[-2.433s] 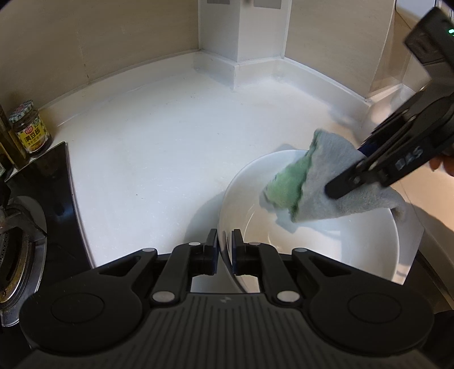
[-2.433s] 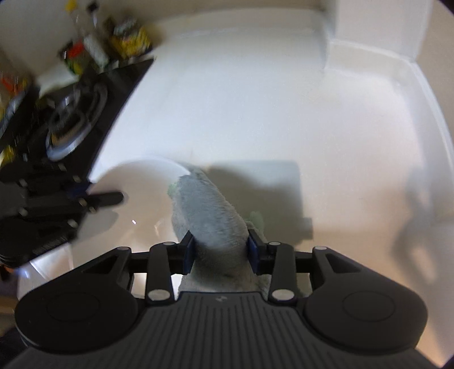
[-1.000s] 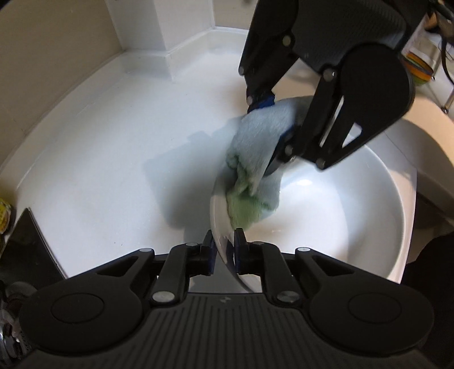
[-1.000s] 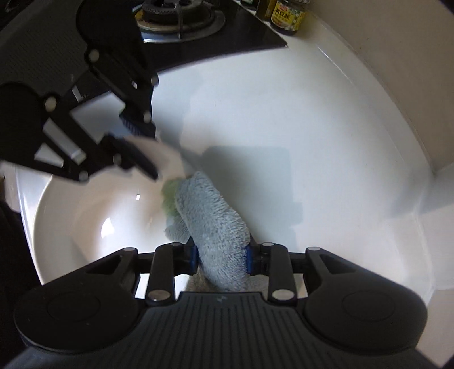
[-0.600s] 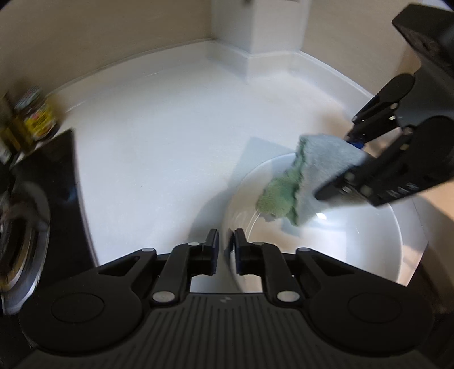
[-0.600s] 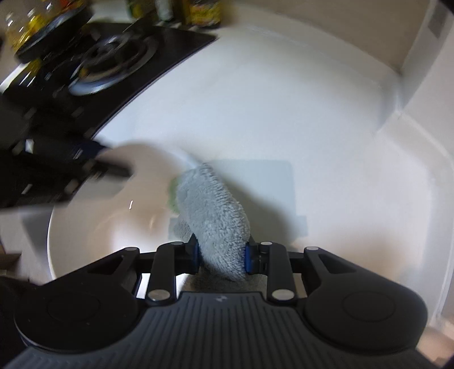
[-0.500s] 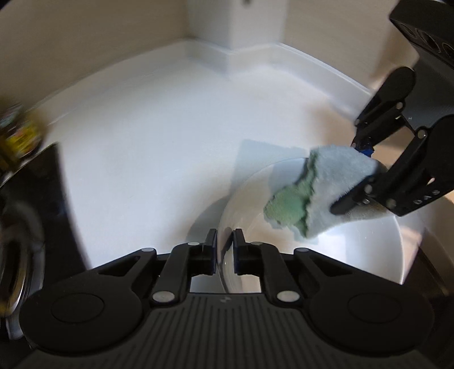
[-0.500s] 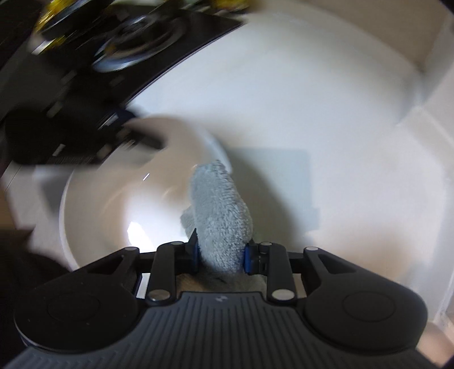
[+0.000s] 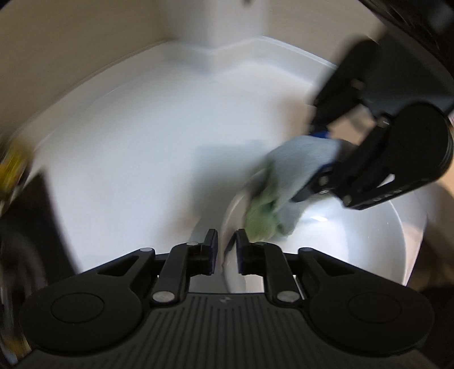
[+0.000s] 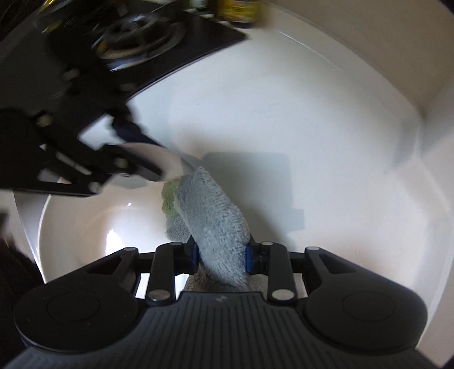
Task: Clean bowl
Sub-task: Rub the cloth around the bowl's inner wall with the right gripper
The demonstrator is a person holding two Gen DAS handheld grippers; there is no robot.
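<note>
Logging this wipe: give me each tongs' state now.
Left tongs: shut on the white bowl rim.
Right tongs: shut on the grey-green cloth, its tip inside the bowl.

— What sits around the work area?
— A white countertop [image 10: 283, 113] running into a corner, with beige walls [image 9: 71, 42] rising behind it.

— Anything on the far left?
— A black gas hob [image 10: 147, 37], its burner blurred. At its far edge stands a jar with a yellow label [image 10: 235, 11], also smeared. In the left wrist view the hob [image 9: 25, 227] appears as a dark slab at left.
</note>
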